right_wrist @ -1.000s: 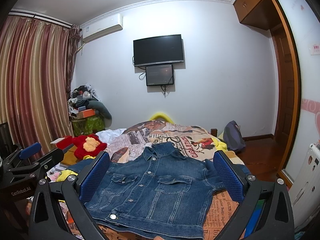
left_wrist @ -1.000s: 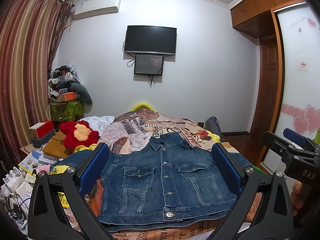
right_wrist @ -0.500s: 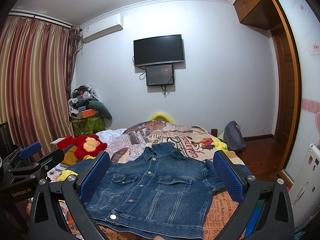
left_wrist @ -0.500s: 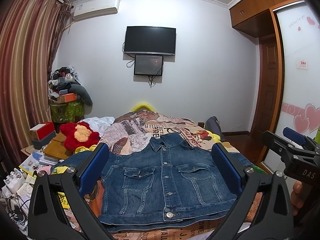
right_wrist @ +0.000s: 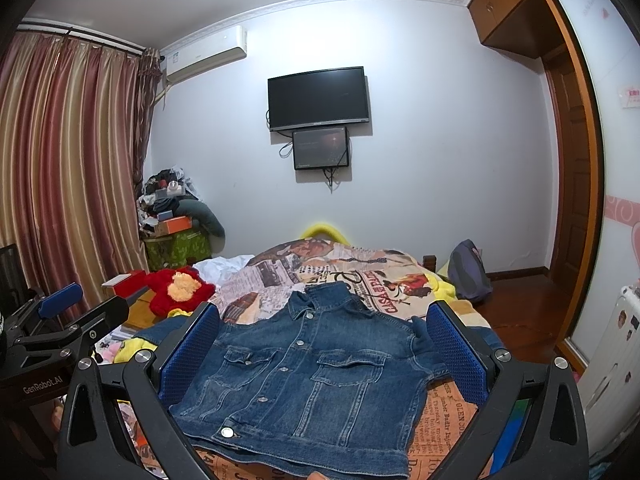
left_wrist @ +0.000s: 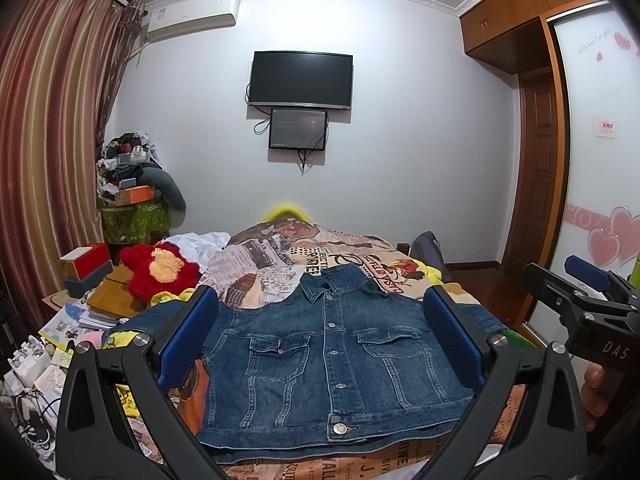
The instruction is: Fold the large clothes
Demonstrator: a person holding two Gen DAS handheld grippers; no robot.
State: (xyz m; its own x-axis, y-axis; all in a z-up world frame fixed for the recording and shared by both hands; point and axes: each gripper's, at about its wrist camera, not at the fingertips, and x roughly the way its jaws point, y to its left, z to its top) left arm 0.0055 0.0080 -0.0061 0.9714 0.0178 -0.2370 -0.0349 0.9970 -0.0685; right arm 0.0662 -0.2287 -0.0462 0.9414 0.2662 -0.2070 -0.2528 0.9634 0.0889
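A blue denim jacket (left_wrist: 324,364) lies flat and buttoned, front up, on the printed bedspread (left_wrist: 304,256), collar toward the far wall. Its sleeves reach out to both sides. My left gripper (left_wrist: 320,340) hovers above the jacket's near hem, open, nothing between its blue pads. In the right wrist view the same jacket (right_wrist: 304,376) lies below my right gripper (right_wrist: 324,352), which is also open and holds nothing. The right gripper (left_wrist: 588,320) shows at the right edge of the left wrist view, and the left gripper (right_wrist: 60,328) at the left edge of the right wrist view.
A red plush toy (left_wrist: 160,270), white cloth (left_wrist: 200,242), books and boxes (left_wrist: 86,268) crowd the bed's left side. Cables and chargers (left_wrist: 28,384) lie at the lower left. A backpack (right_wrist: 468,276) sits on the wooden floor by the wardrobe door (right_wrist: 576,200).
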